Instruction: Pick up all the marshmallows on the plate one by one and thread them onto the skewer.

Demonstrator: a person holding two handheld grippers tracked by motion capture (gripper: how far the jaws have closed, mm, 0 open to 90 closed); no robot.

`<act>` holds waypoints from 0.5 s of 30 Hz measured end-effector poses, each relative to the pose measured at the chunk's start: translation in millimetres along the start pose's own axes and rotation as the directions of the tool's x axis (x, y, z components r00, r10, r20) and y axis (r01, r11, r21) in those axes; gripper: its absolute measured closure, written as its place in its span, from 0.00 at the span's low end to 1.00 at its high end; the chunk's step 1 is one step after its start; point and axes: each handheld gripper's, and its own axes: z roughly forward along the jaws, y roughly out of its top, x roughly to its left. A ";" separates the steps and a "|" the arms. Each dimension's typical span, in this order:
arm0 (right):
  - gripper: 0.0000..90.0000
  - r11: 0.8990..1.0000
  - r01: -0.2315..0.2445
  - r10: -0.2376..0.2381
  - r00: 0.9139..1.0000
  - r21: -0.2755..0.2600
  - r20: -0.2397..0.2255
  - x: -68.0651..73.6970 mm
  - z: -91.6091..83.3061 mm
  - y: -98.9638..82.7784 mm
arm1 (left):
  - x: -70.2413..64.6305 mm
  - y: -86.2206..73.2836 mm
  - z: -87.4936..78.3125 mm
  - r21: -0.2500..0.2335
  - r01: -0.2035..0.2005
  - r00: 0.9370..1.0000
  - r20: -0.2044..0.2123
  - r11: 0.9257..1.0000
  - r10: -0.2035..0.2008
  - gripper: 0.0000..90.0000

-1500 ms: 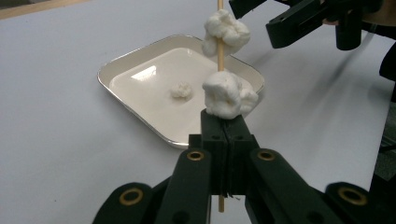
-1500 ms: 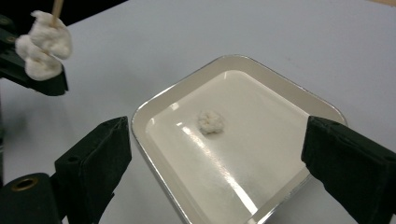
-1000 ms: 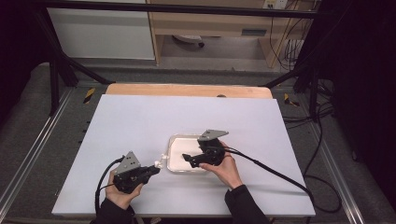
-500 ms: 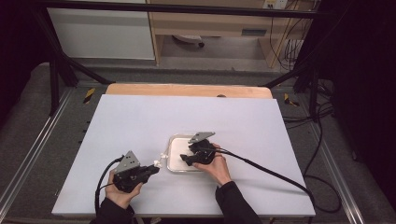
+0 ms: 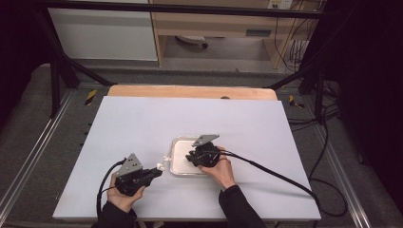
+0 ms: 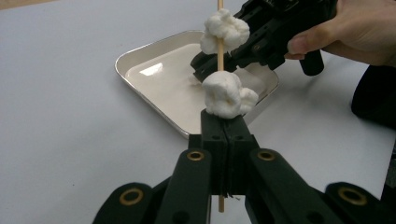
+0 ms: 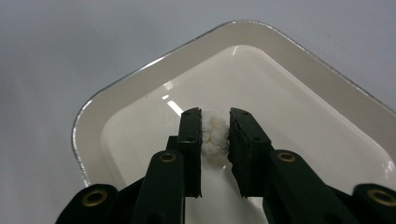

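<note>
Wooden skewer [image 6: 220, 56] clamped upright in the left gripper [image 6: 224, 122], jaws pressed fully together on the stick, held over the white table [image 5: 142, 123] just left of the tray [image 5: 177, 164]. Two white marshmallows [image 6: 226, 93] threaded on it, one just above the jaw tips, the other higher. Further right, right gripper [image 7: 215, 133] down inside the cream tray, jaws just closing, pads pressing both sides of a third marshmallow [image 7: 214, 136] on the tray floor. Right hand [image 5: 219, 168] resting at the tray's near edge.
</note>
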 end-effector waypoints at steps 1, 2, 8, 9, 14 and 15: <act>0.84 1.000 -0.003 0.003 1.000 -0.007 -0.006 0.7 -4.0 1.4 | -0.4 0.3 -0.2 -0.001 -0.001 1.000 0.002 1.000 0.001 0.99; 0.84 1.000 0.000 0.000 1.000 -0.020 -0.010 1.4 -8.7 2.9 | -0.8 0.5 -0.4 -0.002 -0.001 1.000 0.003 1.000 0.001 0.99; 0.85 0.990 -0.029 0.021 0.998 -0.141 -0.058 0.0 -52.6 10.8 | -3.8 1.2 0.5 -0.001 -0.012 1.000 0.012 1.000 0.012 0.99; 0.85 0.986 -0.035 0.024 0.997 -0.163 -0.066 -0.5 -60.7 11.5 | -4.5 1.5 0.6 -0.001 -0.018 1.000 0.016 1.000 0.018 0.99; 0.85 0.961 -0.074 0.039 0.990 -0.265 -0.132 -4.0 -96.6 14.2 | -11.2 2.9 2.5 -0.005 -0.040 0.999 0.035 0.999 0.040 0.99; 0.85 0.957 -0.081 0.043 0.989 -0.277 -0.140 -4.5 -102.8 14.5 | -12.8 3.2 2.9 -0.008 -0.042 0.998 0.039 0.999 0.042 0.99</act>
